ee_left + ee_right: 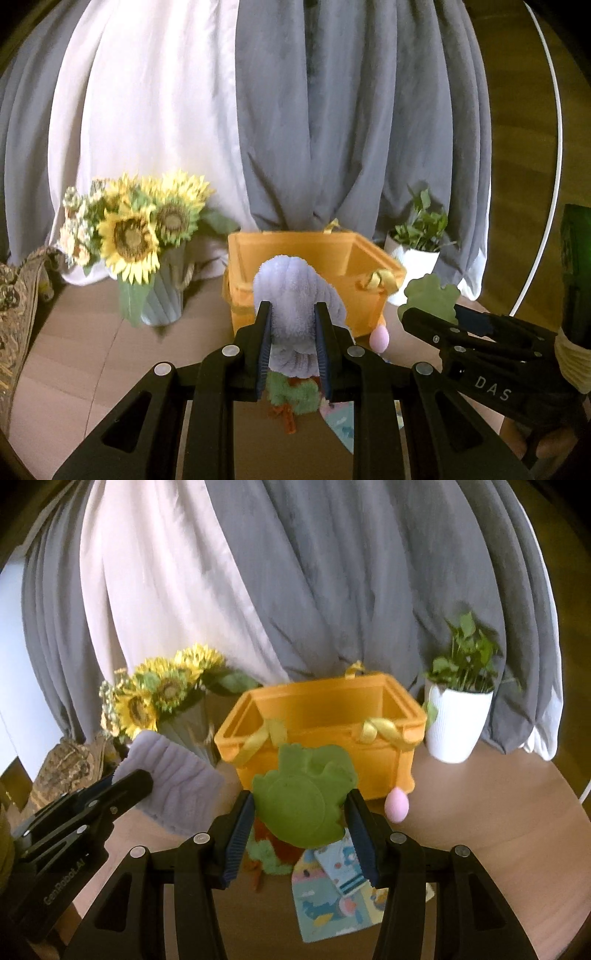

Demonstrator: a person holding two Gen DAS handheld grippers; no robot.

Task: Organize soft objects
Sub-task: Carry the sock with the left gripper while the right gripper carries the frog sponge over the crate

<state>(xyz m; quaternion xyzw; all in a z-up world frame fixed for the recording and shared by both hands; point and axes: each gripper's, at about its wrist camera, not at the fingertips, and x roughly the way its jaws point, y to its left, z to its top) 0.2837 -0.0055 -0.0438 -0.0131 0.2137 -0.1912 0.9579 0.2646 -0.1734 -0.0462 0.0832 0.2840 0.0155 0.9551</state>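
My left gripper [291, 314] is shut on a lavender plush cloth [295, 295], held up in front of the orange storage basket [332, 258]. My right gripper [301, 808] is shut on a flat green frog-shaped soft toy [303, 797], also held in front of the basket [325, 716]. The lavender cloth shows in the right wrist view [177, 779], and the green toy in the left wrist view [432, 295]. A pink egg-shaped toy [397, 805] lies by the basket's front right corner. A green and orange plush [269, 853] and a patterned cloth [340, 886] lie on the table below.
A vase of sunflowers [147, 243] stands left of the basket. A white pot with a green plant [458, 716] stands to its right. Grey and white curtains [295, 110] hang behind. A brown patterned object [18, 314] sits at the table's left edge.
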